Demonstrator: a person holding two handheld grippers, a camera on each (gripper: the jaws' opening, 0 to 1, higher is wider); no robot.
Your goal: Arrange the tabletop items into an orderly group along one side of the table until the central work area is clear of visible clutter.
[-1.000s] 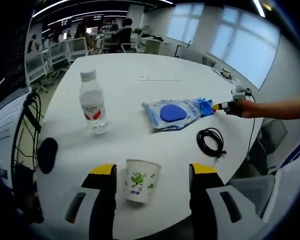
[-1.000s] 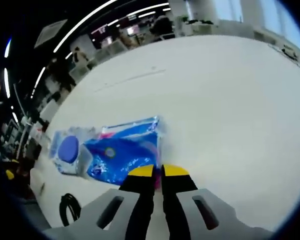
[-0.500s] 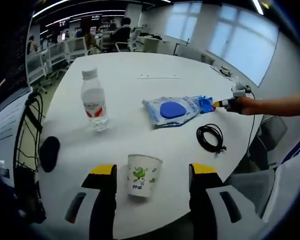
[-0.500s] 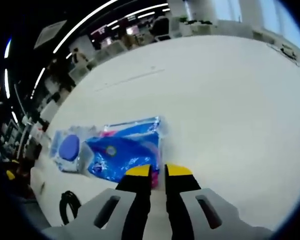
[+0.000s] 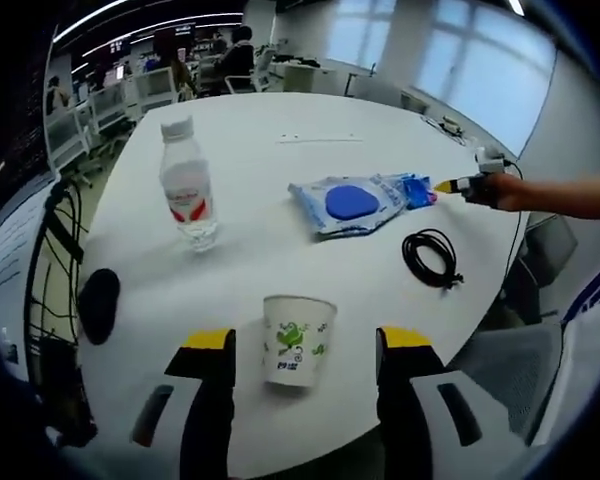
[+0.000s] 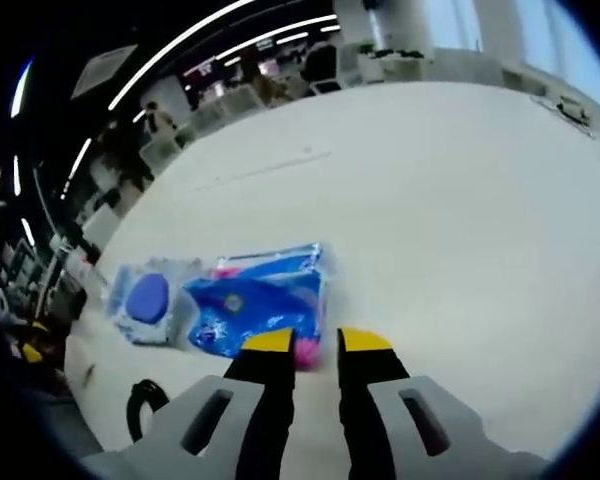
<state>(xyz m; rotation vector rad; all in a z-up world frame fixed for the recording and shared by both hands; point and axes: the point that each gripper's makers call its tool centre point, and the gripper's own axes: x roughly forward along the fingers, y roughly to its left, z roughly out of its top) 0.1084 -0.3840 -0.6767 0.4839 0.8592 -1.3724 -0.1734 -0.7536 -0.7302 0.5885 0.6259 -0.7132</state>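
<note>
A white paper cup with a green print stands upright just ahead of my left gripper, whose jaws are open wide on either side of it without touching. Farther off stand a clear water bottle and a blue wipes packet with a round blue lid. A coiled black cable lies near the table's right edge. My right gripper is open by a narrow gap, and the pink corner of the blue packet lies between its tips. The cable lies lower left.
The round white table has open surface at the back. A black oval object lies near its left edge, with cables hanging beyond it. A person's arm reaches in from the right. Office chairs and desks stand far behind.
My right gripper's jaws have parted from nearly touching on the packet's corner to a narrow gap. The left gripper view has drawn back slightly from the cup.
</note>
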